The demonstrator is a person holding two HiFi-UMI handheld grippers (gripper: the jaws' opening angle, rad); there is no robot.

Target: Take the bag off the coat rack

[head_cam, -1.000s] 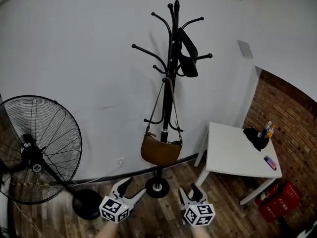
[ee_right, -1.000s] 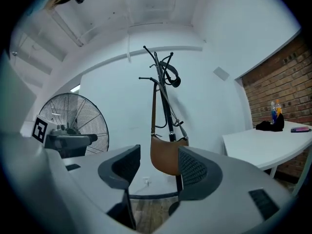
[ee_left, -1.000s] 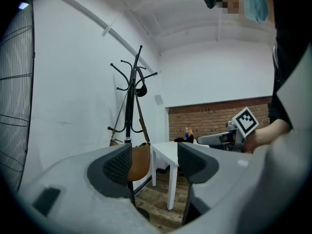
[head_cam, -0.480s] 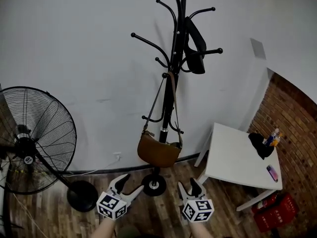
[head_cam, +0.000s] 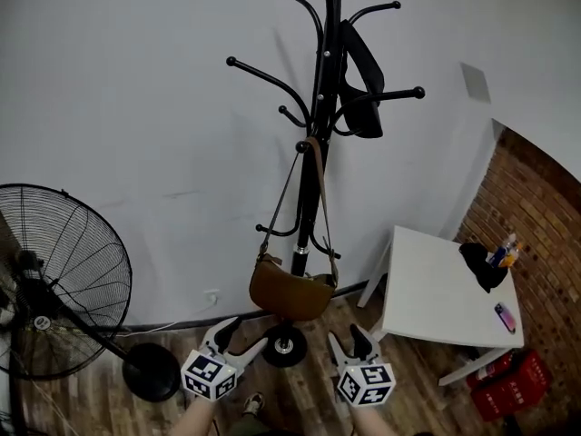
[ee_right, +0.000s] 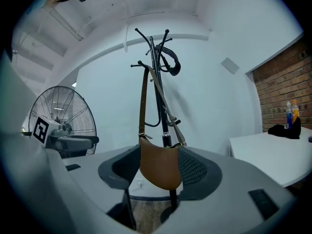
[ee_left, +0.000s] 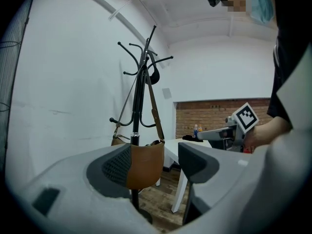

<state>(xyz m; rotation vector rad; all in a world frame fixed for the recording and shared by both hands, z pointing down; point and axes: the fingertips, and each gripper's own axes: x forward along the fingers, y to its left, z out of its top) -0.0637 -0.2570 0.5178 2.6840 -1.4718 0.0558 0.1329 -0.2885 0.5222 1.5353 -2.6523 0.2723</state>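
Observation:
A small brown shoulder bag point(head_cam: 290, 293) hangs by its long strap from a mid-height hook of the black coat rack point(head_cam: 320, 162), against the white wall. Higher up, a black item point(head_cam: 365, 84) hangs on another hook. My left gripper point(head_cam: 234, 336) and right gripper point(head_cam: 355, 341) are held low, short of the rack's base, both open and empty. In the left gripper view the bag point(ee_left: 146, 165) shows beyond the gap of the left gripper point(ee_left: 156, 162). The right gripper view shows the bag point(ee_right: 157, 155) centred beyond the gap of the right gripper point(ee_right: 160, 168), well apart from it.
A large black pedestal fan point(head_cam: 54, 280) stands at the left. A white table point(head_cam: 440, 302) at the right carries a dark cloth point(head_cam: 478, 263), bottles and a phone. A red crate point(head_cam: 507, 384) sits below it by the brick wall. The floor is wood.
The head view has closed in on the rack, so it sits higher and larger. Both grippers stay low and open, pointing at the bag; the fan has slid left.

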